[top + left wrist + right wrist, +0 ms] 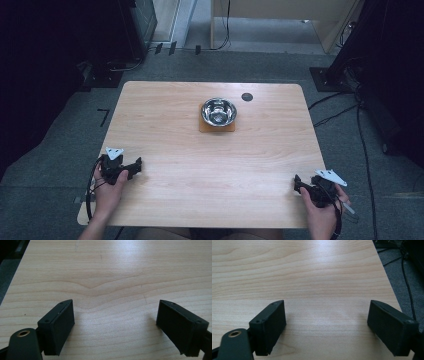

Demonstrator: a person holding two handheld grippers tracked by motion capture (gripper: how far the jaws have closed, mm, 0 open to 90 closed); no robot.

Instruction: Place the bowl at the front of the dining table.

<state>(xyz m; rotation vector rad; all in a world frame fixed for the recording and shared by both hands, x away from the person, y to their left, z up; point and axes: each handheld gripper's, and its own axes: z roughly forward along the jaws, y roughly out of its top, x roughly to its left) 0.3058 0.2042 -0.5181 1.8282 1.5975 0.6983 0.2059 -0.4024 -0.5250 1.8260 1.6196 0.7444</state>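
1. The left claw (136, 165), a black two-jaw tool with a grey three-cornered plate on top, is held in the person's left hand (109, 186) over the near left part of the pale wooden bench (165, 130).
2. In the left gripper view its jaws stand wide apart with nothing but bare wood grain between them.
3. The right claw (298, 183), of the same black build, sits in the person's right hand (320, 212) near the near right corner of the bench.
4. In the right gripper view its jaws are likewise spread wide and hold nothing; the bench edge and grey carpet with dark cables lie just beyond its right jaw.
5. A shiny round steel bowl (219, 111) rests on a small square orange-brown mat (203, 128), well ahead of both claws and roughly midway between them, toward the far side of the bench.
6. A small dark round disc (247, 97) lies on the bench just beyond the bowl, on the right claw's side.
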